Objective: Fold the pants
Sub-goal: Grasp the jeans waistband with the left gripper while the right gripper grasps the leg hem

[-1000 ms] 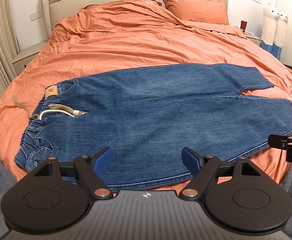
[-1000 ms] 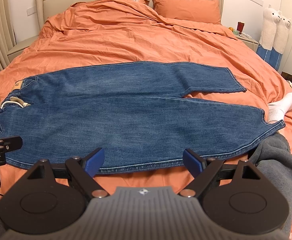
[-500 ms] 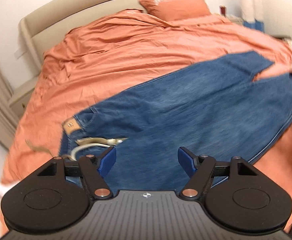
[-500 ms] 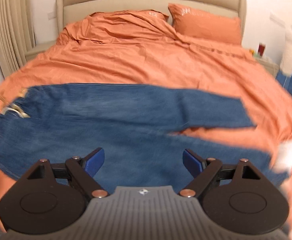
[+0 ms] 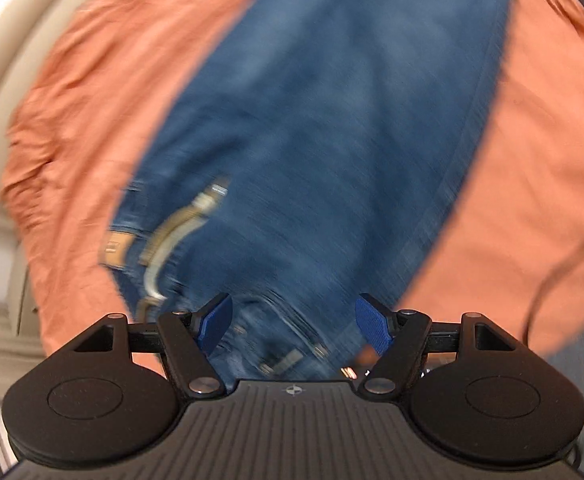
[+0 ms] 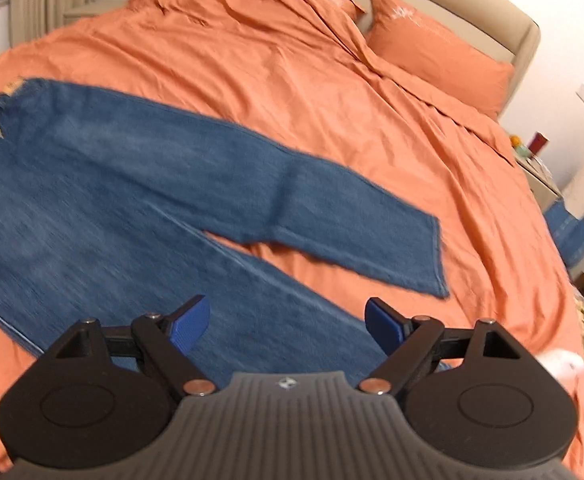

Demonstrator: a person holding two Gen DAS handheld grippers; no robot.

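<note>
Since the earlier frames both grippers have swung in over the jeans: the left gripper [image 5: 293, 326] now looks steeply down on the waistband end, where a second ago it faced the whole bed from the near edge, and the right gripper [image 6: 288, 322] has tipped down and turned toward the leg ends.

The left gripper hangs above the waist of the jeans [image 5: 331, 140], its blue pads [image 5: 214, 326] spread wide with nothing between them. The right gripper hovers over the nearer leg of the jeans [image 6: 104, 208], its pads [image 6: 190, 326] likewise wide apart and empty (neither pair touches the denim, as far as the views show).

The jeans lie flat on the orange duvet [image 6: 292, 72], waist to the left, the two legs running right and parting into a narrow V; the farther leg ends in a raw hem [image 6: 437, 256].

The left wrist view is heavily smeared by motion: the beige drawstring [image 5: 180, 232] and tan waistband patch [image 5: 116, 248] are only streaks, and waistband detail near the pads cannot be read. In the right wrist view the nearer leg's hem is hidden behind the gripper body, and the waist is cut off at the left edge. An orange pillow [image 6: 435, 56] rests against the beige headboard [image 6: 527, 36].
</note>
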